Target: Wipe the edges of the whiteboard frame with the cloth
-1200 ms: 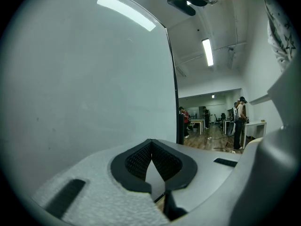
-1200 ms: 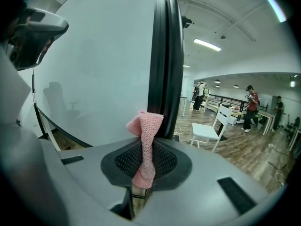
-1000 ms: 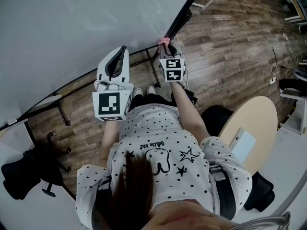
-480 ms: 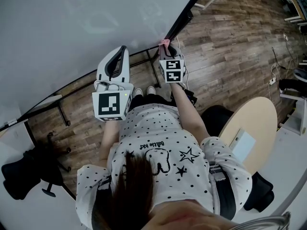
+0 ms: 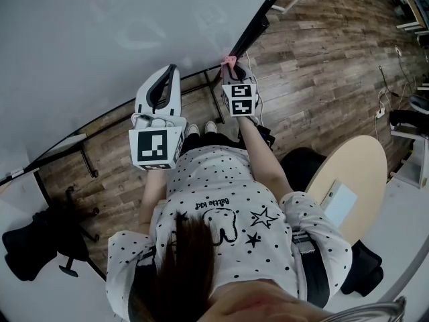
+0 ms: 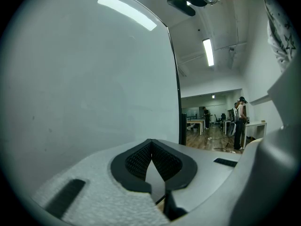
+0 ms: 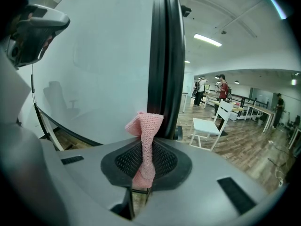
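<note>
- The person's polka-dot shirt (image 5: 228,227) is filling the near part of the head view.
- The left gripper (image 6: 151,142) is pointing at the whiteboard (image 5: 100,39), its 2 jaws pressing together on nothing.
- The right gripper (image 7: 143,159) is pinching a pink knitted cloth (image 7: 145,126), whose free end is touching the whiteboard's black frame edge (image 7: 164,55).
- Beyond, a white chair (image 7: 207,126) is standing on the wooden floor (image 5: 322,66).

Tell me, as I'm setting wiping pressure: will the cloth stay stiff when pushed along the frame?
Probably not: the cloth bunches and folds above the right gripper's shut jaws. Its coarse knit likely drags rather than slips on the frame.
</note>
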